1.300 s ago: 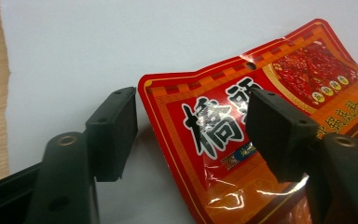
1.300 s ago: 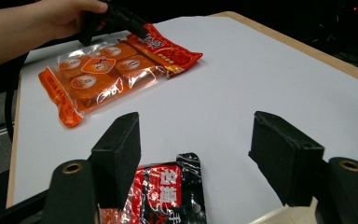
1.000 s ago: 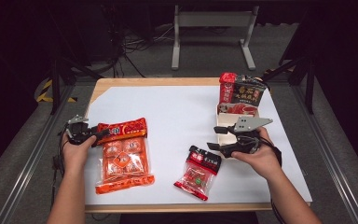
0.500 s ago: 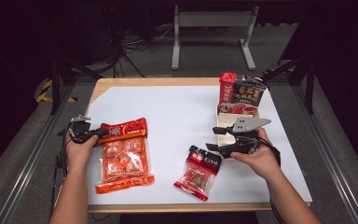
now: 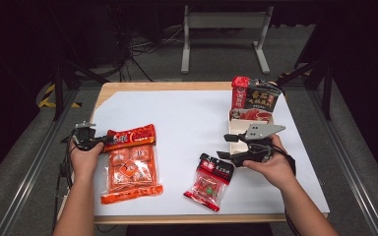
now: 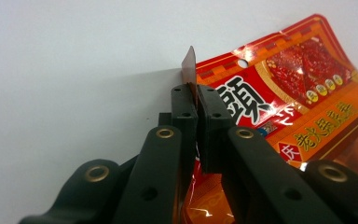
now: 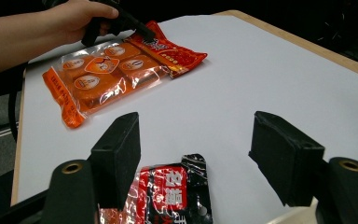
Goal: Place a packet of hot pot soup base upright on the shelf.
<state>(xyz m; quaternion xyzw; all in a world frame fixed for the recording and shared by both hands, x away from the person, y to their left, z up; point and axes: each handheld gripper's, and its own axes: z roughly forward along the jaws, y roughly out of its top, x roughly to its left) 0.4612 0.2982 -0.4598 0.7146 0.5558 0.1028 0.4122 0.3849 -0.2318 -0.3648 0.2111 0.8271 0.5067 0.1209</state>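
At the left of the high view, the left claw [image 5: 100, 143] has just been closing and now pinches the top corner of the orange snack pack [image 5: 130, 164] lying flat on the worktop [image 5: 187, 118]. The right claw [image 5: 221, 146] stands open, empty, over the small red packet [image 5: 209, 181] at lower centre.

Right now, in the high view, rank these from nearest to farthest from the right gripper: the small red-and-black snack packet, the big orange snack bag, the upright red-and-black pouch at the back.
1. Small red-and-black snack packet, just before the open right gripper.
2. Upright red-and-black pouch, behind it at the table's back edge.
3. Big orange snack bag, across the table, its corner pinched in the left gripper.
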